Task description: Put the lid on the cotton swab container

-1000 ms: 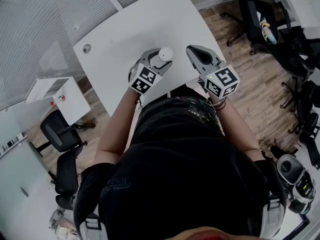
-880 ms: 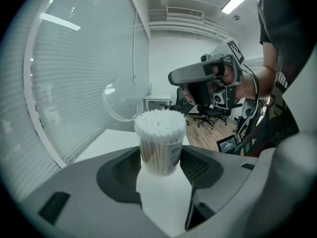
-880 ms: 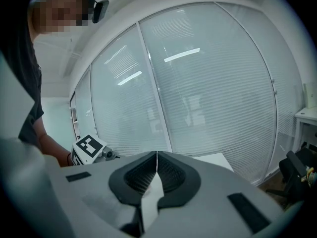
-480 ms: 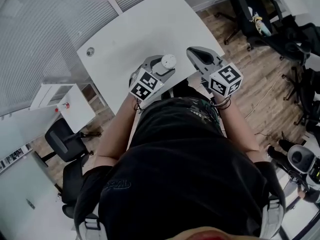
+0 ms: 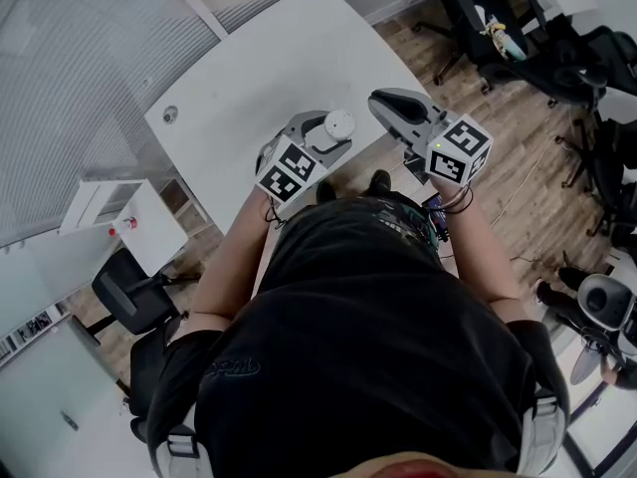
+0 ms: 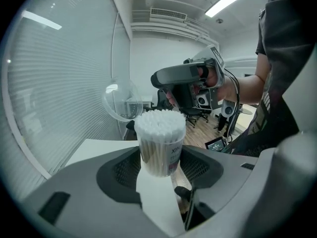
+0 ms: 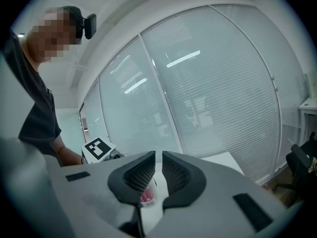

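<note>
My left gripper (image 5: 326, 139) is shut on the cotton swab container (image 5: 338, 124), a clear tube packed with white swabs. In the left gripper view the container (image 6: 159, 143) stands upright between the jaws (image 6: 158, 162), open at the top. My right gripper (image 5: 380, 99) is held to its right, above the table's edge. In the left gripper view that right gripper (image 6: 154, 78) points left with a clear round lid (image 6: 121, 100) at its tip, up and to the left of the swabs. The right gripper (image 7: 158, 157) shows its jaws nearly together; the thin lid hardly shows there.
A white table (image 5: 259, 68) with a small round grommet (image 5: 170, 115) lies under both grippers. Black office chairs (image 5: 478, 18) stand on the wooden floor to the right. A white cabinet (image 5: 109, 217) and another chair (image 5: 129, 292) are at the left, by a glass wall with blinds.
Both grippers have risen a little with what they hold, the container in the left one. The gap between them is much the same.
</note>
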A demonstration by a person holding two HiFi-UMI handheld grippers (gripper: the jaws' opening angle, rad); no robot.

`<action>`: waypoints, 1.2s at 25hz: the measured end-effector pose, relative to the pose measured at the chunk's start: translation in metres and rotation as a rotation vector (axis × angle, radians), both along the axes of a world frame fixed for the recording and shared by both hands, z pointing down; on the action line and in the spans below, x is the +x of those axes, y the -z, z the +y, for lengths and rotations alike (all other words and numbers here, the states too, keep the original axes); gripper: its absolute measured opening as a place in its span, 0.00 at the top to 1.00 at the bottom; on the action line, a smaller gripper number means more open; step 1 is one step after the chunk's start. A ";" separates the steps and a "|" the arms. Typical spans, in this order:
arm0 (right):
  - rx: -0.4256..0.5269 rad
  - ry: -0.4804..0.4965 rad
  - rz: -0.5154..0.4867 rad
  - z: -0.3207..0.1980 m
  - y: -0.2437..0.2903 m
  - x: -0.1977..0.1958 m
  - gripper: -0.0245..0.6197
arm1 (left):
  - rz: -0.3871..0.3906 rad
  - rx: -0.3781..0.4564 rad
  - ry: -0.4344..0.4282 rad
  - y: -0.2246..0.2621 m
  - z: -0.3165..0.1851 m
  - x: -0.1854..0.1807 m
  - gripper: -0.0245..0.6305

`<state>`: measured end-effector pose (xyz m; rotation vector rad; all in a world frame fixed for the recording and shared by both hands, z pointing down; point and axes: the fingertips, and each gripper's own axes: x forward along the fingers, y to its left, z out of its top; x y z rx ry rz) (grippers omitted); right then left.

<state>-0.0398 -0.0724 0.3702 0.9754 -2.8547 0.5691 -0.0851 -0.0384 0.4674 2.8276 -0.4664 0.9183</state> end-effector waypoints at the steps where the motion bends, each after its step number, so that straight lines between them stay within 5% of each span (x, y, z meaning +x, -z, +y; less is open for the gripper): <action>1: -0.004 0.002 -0.016 0.000 0.003 0.004 0.91 | -0.002 0.003 -0.003 0.002 0.000 0.005 0.57; 3: -0.019 0.012 -0.030 0.000 0.004 0.013 0.80 | -0.005 0.009 -0.003 0.004 -0.001 0.014 0.57; 14: -0.073 0.173 -0.075 -0.007 0.012 0.059 0.58 | -0.053 0.032 -0.007 0.012 0.001 0.078 0.57; 30: -0.070 0.399 -0.059 -0.006 0.010 0.112 0.57 | -0.060 0.022 0.068 -0.001 -0.001 0.165 0.57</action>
